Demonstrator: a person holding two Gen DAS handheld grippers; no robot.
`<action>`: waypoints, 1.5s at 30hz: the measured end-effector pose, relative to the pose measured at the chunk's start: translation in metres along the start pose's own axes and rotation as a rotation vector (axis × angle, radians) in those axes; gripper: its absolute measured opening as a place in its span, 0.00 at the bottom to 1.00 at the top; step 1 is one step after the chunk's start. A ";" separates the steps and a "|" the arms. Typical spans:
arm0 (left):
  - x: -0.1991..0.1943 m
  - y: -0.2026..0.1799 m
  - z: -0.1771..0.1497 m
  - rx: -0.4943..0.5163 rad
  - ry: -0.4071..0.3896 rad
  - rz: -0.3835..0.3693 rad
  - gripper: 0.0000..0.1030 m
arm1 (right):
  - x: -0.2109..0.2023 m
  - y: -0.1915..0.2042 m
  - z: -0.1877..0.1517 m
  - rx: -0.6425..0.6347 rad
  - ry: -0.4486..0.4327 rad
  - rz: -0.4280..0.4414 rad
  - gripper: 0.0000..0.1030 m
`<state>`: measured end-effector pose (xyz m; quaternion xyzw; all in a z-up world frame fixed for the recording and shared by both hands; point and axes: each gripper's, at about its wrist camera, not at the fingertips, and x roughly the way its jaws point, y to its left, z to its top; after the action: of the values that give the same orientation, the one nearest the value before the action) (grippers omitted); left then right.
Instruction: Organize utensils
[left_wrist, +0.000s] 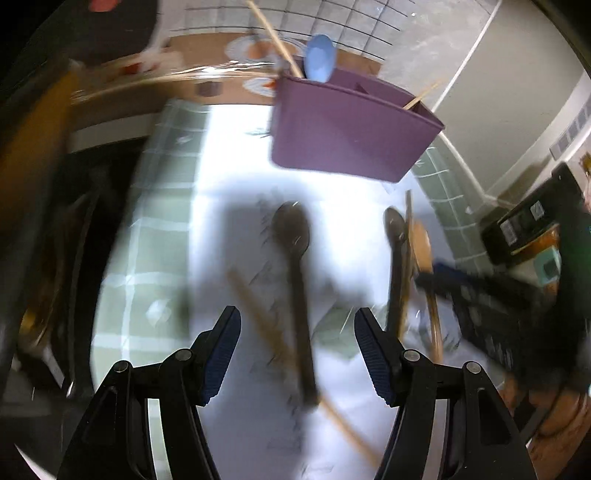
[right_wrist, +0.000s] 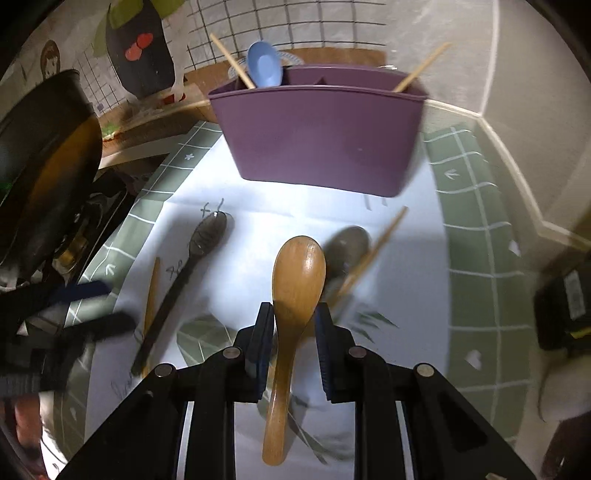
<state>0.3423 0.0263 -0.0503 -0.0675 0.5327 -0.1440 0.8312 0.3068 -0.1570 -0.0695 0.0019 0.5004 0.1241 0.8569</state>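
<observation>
We find the right gripper pinching the wooden spoon for the purple holder; the left gripper stands spread, empty.

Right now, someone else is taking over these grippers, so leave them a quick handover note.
Right gripper: jaws around the tan wooden spoon; whether the pads press it is unclear.
Left gripper: open, empty, above a dark spoon and chopstick.
Purple holder at the back of the white sheet.
Done: blue spoon and two chopsticks in the holder.
Left: tan spoon, two dark spoons and two loose chopsticks on the sheet.
</observation>
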 end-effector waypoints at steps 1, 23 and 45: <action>0.007 0.000 0.009 -0.009 0.016 0.024 0.61 | -0.004 -0.005 -0.004 0.008 0.002 0.006 0.19; 0.070 -0.015 0.066 0.021 0.158 0.147 0.32 | -0.019 -0.032 -0.034 -0.012 0.003 -0.001 0.19; -0.071 -0.032 -0.027 0.080 -0.261 -0.009 0.32 | -0.048 0.004 -0.025 -0.061 -0.094 -0.012 0.19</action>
<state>0.2844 0.0190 0.0078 -0.0548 0.4136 -0.1591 0.8948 0.2625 -0.1663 -0.0404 -0.0215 0.4555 0.1339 0.8799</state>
